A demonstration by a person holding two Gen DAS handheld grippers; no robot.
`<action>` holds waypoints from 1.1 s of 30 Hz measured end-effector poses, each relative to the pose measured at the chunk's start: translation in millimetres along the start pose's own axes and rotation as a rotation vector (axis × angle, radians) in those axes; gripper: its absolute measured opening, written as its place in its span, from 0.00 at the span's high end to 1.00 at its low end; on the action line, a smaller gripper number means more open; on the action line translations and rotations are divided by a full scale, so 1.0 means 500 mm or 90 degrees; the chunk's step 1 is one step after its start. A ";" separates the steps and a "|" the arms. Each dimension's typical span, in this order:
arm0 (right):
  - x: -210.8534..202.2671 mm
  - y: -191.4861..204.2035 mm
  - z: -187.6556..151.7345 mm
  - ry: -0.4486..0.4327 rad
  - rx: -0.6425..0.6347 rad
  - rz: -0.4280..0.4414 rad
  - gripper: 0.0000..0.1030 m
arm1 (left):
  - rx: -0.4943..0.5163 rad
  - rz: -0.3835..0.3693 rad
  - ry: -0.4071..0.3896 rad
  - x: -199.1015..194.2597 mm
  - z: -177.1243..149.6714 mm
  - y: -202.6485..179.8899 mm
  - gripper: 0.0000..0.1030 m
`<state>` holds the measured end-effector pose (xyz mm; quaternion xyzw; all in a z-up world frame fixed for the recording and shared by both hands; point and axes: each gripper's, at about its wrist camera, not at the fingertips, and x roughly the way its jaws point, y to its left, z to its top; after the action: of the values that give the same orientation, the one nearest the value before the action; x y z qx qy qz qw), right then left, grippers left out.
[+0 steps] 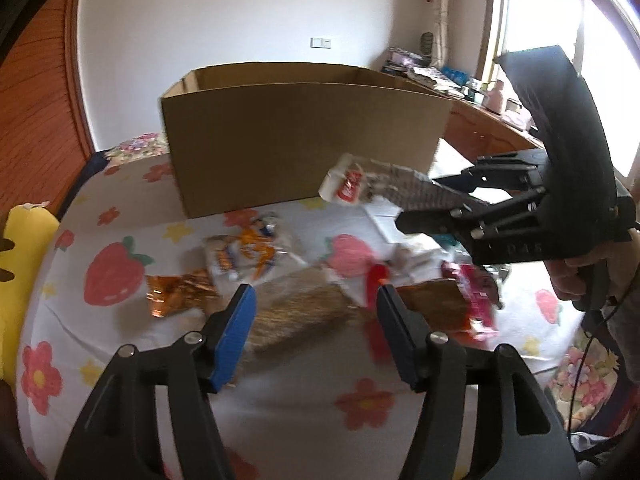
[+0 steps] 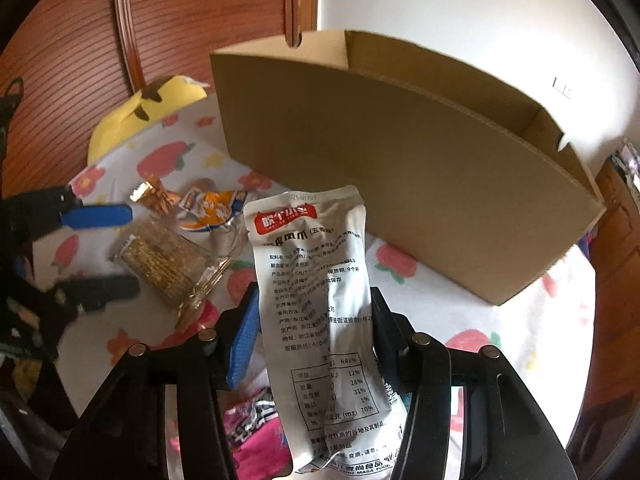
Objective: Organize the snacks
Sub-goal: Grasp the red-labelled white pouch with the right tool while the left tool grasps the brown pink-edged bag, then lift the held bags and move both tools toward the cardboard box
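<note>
An open cardboard box (image 1: 296, 136) stands on the flowered bedsheet; it also shows in the right wrist view (image 2: 400, 168). My right gripper (image 2: 316, 328) is shut on a white snack pouch (image 2: 316, 292) with a red label and holds it in the air in front of the box; the pouch also shows in the left wrist view (image 1: 372, 188). My left gripper (image 1: 314, 312) is open and empty above a clear pack of brown snacks (image 1: 296, 312). An orange-and-white snack bag (image 1: 244, 256), a gold wrapper (image 1: 176, 292) and a pink pack (image 1: 476, 296) lie around it.
A yellow plush toy (image 2: 140, 112) lies at the bed's left edge by a wooden headboard (image 2: 80, 40). A cluttered wooden desk (image 1: 480, 120) stands behind the box on the right, under a window. More pink packs (image 2: 256, 436) lie under my right gripper.
</note>
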<state>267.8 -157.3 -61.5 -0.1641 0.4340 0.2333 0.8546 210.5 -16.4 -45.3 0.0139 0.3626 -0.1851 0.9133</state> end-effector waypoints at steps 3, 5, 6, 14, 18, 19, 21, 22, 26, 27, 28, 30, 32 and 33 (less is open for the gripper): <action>-0.026 -0.008 -0.009 -0.017 0.011 -0.003 0.49 | -0.007 -0.025 0.005 0.005 -0.002 -0.027 0.38; -0.047 -0.014 -0.023 -0.026 0.020 -0.009 0.49 | -0.013 -0.045 0.009 0.013 -0.001 -0.045 0.38; -0.054 -0.017 -0.029 -0.029 0.023 -0.010 0.49 | -0.017 -0.055 0.011 0.017 -0.001 -0.055 0.37; -0.113 -0.051 -0.121 -0.042 0.072 -0.038 0.49 | -0.016 -0.069 0.030 0.045 0.003 -0.113 0.36; -0.126 -0.072 -0.179 -0.048 0.115 -0.055 0.49 | -0.018 -0.064 0.041 0.063 0.010 -0.126 0.36; -0.130 -0.077 -0.191 -0.050 0.122 -0.057 0.49 | -0.016 -0.060 0.044 0.067 0.010 -0.130 0.36; -0.128 -0.088 -0.213 -0.053 0.144 -0.060 0.49 | -0.011 -0.050 0.050 0.076 0.009 -0.136 0.36; -0.127 -0.092 -0.219 -0.055 0.153 -0.061 0.49 | -0.005 -0.040 0.053 0.084 0.009 -0.142 0.36; -0.121 -0.104 -0.233 -0.063 0.181 -0.062 0.48 | 0.008 -0.015 0.058 0.095 0.003 -0.150 0.31; -0.120 -0.104 -0.233 -0.066 0.183 -0.069 0.48 | 0.010 -0.011 0.062 0.097 0.005 -0.149 0.30; -0.120 -0.105 -0.236 -0.067 0.184 -0.071 0.48 | 0.013 -0.007 0.067 0.100 0.005 -0.151 0.29; -0.114 -0.103 -0.236 -0.065 0.187 -0.068 0.48 | 0.023 0.005 0.080 0.107 0.005 -0.155 0.24; -0.113 -0.100 -0.236 -0.065 0.185 -0.070 0.48 | 0.031 0.013 0.083 0.110 0.005 -0.161 0.23; -0.112 -0.099 -0.237 -0.065 0.186 -0.074 0.48 | 0.036 0.015 0.086 0.113 0.006 -0.163 0.22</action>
<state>186.9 -270.3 -79.1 -0.0509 0.4088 0.1264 0.9024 221.7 -111.3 -71.8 0.0565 0.4178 -0.1829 0.8881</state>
